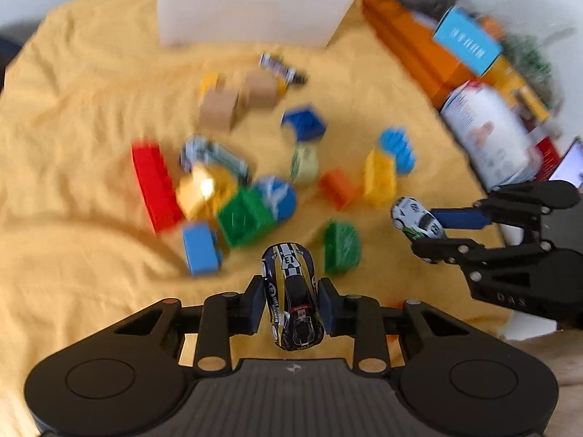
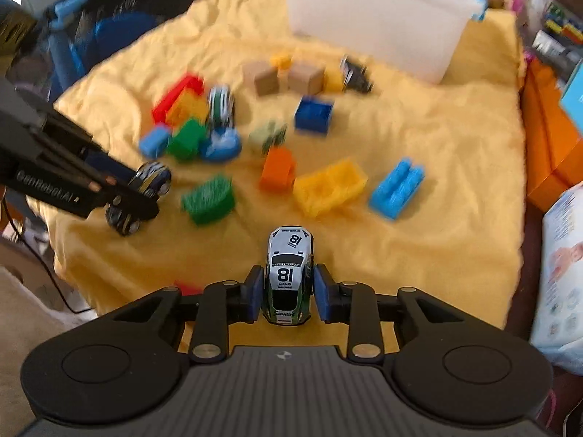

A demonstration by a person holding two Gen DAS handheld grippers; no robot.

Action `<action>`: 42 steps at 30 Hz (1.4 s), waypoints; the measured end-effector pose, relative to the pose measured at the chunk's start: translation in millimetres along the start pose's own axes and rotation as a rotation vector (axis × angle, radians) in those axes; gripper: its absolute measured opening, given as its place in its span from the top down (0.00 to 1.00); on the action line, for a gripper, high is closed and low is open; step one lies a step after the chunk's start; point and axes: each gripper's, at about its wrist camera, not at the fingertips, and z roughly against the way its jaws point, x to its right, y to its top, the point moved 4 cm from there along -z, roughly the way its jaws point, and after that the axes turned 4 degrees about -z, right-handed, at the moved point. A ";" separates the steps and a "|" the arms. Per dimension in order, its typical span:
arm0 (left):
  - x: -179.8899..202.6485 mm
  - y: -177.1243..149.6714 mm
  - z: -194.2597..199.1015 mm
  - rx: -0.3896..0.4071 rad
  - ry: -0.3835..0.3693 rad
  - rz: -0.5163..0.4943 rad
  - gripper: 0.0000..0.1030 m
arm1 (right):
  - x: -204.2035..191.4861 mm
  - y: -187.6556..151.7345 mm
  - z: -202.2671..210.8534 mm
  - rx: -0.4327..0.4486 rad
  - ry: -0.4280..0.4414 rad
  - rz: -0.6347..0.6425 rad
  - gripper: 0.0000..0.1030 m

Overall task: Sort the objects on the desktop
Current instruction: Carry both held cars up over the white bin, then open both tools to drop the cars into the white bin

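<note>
While clamped, cars (image 1: 293, 298) above cloth (image 1: 91, 218).

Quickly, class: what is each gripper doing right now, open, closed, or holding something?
Left gripper: closed on the dark blue toy car numbered 13.
Right gripper: closed on the white toy car numbered 18.

**Clutter round the yellow cloth**

An orange box (image 1: 411, 42) runs along the cloth's (image 1: 83, 116) right edge, a light blue carton (image 1: 468, 42) resting on it. Nearer lies a white printed pack (image 1: 488, 127). At the far left, in the right wrist view, sits a blurred blue and black bag (image 2: 109, 25).
</note>
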 end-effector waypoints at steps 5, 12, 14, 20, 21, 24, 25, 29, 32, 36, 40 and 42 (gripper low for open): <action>-9.4 50.9 37.0 0.145 0.077 -0.078 0.66 | 11.3 35.4 25.2 0.122 -0.036 -0.022 0.69; -27.8 141.9 64.4 0.304 0.145 -0.128 0.66 | 39.0 110.5 37.5 0.308 -0.109 -0.028 0.69; -29.0 169.9 67.6 0.347 0.157 -0.147 0.66 | 47.8 139.5 41.0 0.369 -0.140 -0.018 0.69; -41.8 249.1 54.7 0.475 0.155 -0.113 0.66 | 82.0 226.4 41.0 0.487 -0.193 -0.073 0.68; -44.9 258.7 48.4 0.483 0.160 -0.109 0.66 | 89.8 237.5 36.1 0.484 -0.184 -0.109 0.68; -48.9 276.0 28.4 0.490 0.165 -0.116 0.58 | 103.9 258.8 17.5 0.474 -0.172 -0.178 0.66; -48.5 275.5 25.4 0.488 0.156 -0.117 0.58 | 106.3 260.8 11.5 0.462 -0.184 -0.180 0.66; -42.2 240.3 37.5 0.543 0.139 -0.148 0.44 | 103.7 246.0 8.9 0.457 -0.166 -0.191 0.67; -46.2 200.1 46.1 0.535 0.087 -0.111 0.42 | 95.9 222.9 13.8 0.448 -0.170 -0.167 0.67; -46.2 143.5 37.4 0.421 0.077 -0.062 0.42 | 83.3 181.0 5.4 0.376 -0.148 -0.137 0.69; -37.6 89.3 20.8 0.298 0.047 -0.001 0.42 | 59.8 138.9 -21.7 0.265 -0.139 -0.017 0.70; -34.2 70.9 12.1 0.239 0.048 0.025 0.42 | 46.9 132.5 -37.0 0.237 -0.143 0.058 0.70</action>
